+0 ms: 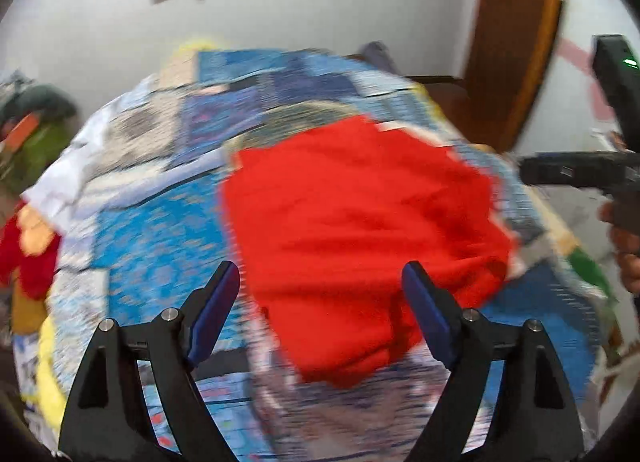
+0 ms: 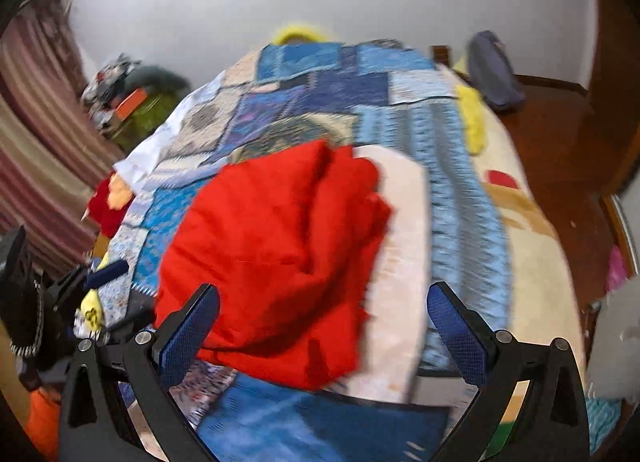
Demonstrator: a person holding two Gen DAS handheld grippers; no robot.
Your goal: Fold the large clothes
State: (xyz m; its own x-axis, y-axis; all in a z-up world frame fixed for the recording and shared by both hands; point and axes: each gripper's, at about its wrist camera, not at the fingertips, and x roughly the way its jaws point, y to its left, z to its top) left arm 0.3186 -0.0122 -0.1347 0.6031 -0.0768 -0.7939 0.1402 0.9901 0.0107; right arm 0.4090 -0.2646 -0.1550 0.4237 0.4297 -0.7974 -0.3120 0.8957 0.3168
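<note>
A large red garment (image 1: 360, 230) lies bunched on a blue patchwork bedspread (image 1: 160, 230). It also shows in the right wrist view (image 2: 276, 254), on the same bedspread (image 2: 460, 190). My left gripper (image 1: 320, 282) is open and empty, just short of the garment's near edge. My right gripper (image 2: 324, 306) is open and empty, its fingers straddling the garment's near edge without touching it. The right gripper shows at the right edge of the left wrist view (image 1: 576, 172). The left gripper shows at the left of the right wrist view (image 2: 100, 278). Both views are motion-blurred.
A red and orange cloth (image 1: 28, 250) lies at the bed's left edge. A yellow pillow (image 2: 472, 122) and a dark bag (image 2: 494, 74) sit at the far right. A cluttered green stand (image 2: 136, 106) is on the left by striped curtains (image 2: 44, 166). Wooden floor (image 2: 560, 134) on the right.
</note>
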